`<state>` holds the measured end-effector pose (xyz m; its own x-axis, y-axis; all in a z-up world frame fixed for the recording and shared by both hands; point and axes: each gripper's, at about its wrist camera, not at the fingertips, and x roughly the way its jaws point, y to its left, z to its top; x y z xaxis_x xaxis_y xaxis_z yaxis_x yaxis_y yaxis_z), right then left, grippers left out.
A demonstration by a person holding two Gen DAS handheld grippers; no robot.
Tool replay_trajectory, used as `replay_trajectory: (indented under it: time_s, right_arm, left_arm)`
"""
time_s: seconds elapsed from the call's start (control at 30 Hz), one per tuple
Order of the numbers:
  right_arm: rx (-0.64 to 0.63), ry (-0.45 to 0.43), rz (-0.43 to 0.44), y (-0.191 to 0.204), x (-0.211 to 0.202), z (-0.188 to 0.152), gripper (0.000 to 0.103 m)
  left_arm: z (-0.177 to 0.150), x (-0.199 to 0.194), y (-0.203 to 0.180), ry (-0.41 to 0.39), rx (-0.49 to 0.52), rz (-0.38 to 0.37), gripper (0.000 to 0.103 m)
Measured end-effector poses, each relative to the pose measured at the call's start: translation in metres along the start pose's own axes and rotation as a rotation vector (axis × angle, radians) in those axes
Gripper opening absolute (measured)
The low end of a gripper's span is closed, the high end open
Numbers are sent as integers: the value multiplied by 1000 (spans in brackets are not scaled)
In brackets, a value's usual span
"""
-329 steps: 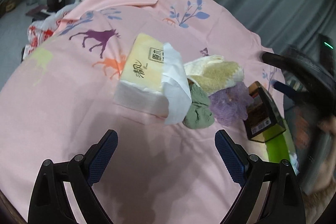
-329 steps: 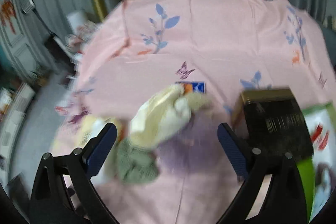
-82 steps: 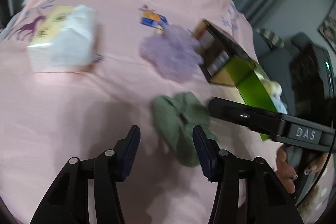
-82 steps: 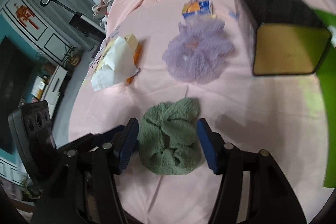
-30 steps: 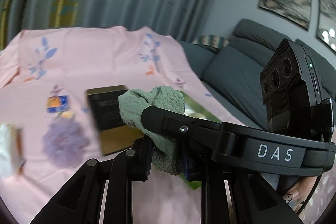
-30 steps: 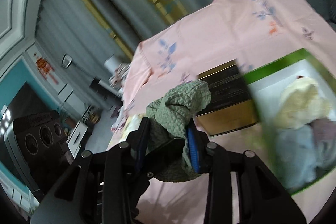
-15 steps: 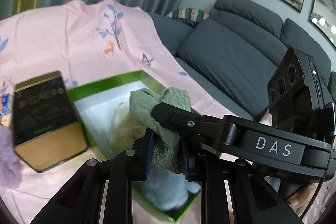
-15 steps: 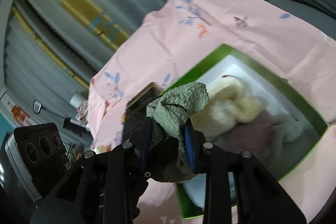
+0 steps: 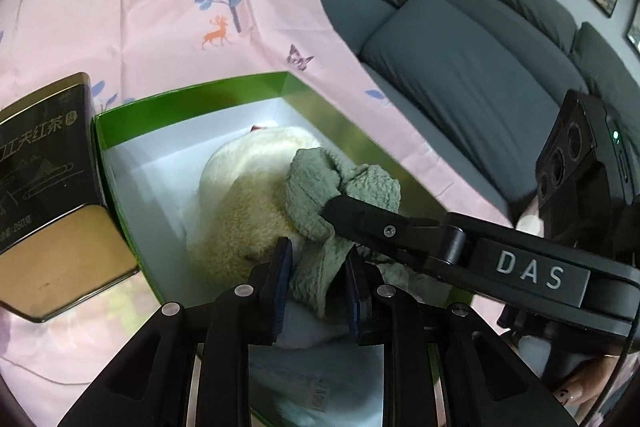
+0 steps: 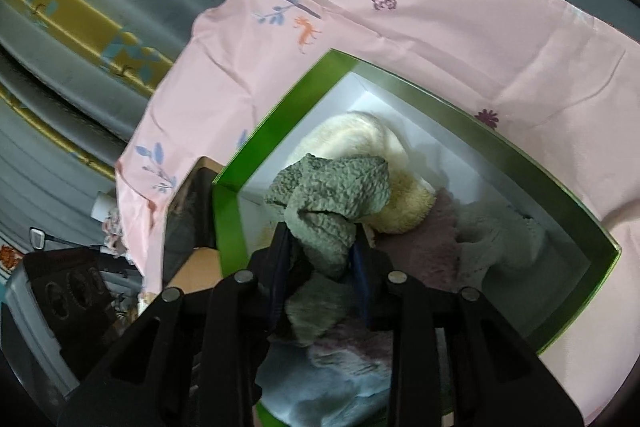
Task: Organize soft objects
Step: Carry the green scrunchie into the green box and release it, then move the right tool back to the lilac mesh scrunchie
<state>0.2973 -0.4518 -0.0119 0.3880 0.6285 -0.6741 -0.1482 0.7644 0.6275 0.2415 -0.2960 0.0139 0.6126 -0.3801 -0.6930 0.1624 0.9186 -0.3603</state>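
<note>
The step in hand looks like the drop-off: the green cloth [image 9: 320, 267] hangs over the green box [image 10: 276, 115], held at once by the left gripper [image 9: 318, 277] and the right gripper [image 10: 320, 261], each closed narrowly on a fold of it. In the right wrist view the cloth bunches just above a cream fleece [image 10: 384, 167], with a mauve piece [image 10: 424, 251] and a pale blue one [image 10: 320, 391] also in the box. Next, I judge, both grippers should lower slightly and spread their jaws so the cloth settles inside, clear of the rim. A dark tea tin [image 9: 44, 163] stands just beside the box on the pink-covered table [image 9: 140, 27].
</note>
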Motion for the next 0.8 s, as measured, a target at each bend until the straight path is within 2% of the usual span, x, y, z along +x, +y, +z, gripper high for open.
replay_trajectory:
  time_s: [0.07, 0.13, 0.2, 0.27, 0.3, 0.37, 0.47, 0.53, 0.6, 0.7, 0.8]
  right_arm:
    - [12, 5, -12, -3, 1, -1, 33]
    - [21, 7, -19, -5, 1, 0, 42]
    - [13, -12, -32, -4, -5, -2, 50]
    - [2, -44, -43, -1, -15, -4, 54]
    - [-7, -67, -44, 2, -21, -5, 61]
    - [-30, -98, -44, 7, -31, -6, 70]
    - [-55, -141, -41, 15, -43, -10, 79]
    - [-68, -168, -27, 21, -50, -13, 80]
    - [-95, -191, -9, 29, -57, -17, 87]
    - [-127, -241, 11, 44, -67, -22, 92]
    - [-177, -256, 28, 62, -71, -29, 96]
  left_arm:
    - [-1, -1, -1, 6, 10, 12, 24]
    - [-2, -6, -1, -3, 11, 43, 32]
    - [-1, -9, 0, -15, 15, 61, 56]
    - [-4, -22, 0, -53, 29, 76, 68]
    - [-5, -28, 1, -68, 35, 83, 71]
    - [-6, -37, 3, -78, 36, 91, 76]
    - [-10, -60, 7, -98, 26, 87, 77]
    - [-12, -76, 10, -130, 23, 92, 77]
    - [-16, -94, 15, -152, 12, 111, 78]
    - [-24, -118, 27, -186, -25, 125, 80]
    - [-36, -146, 47, -220, -70, 175, 85]
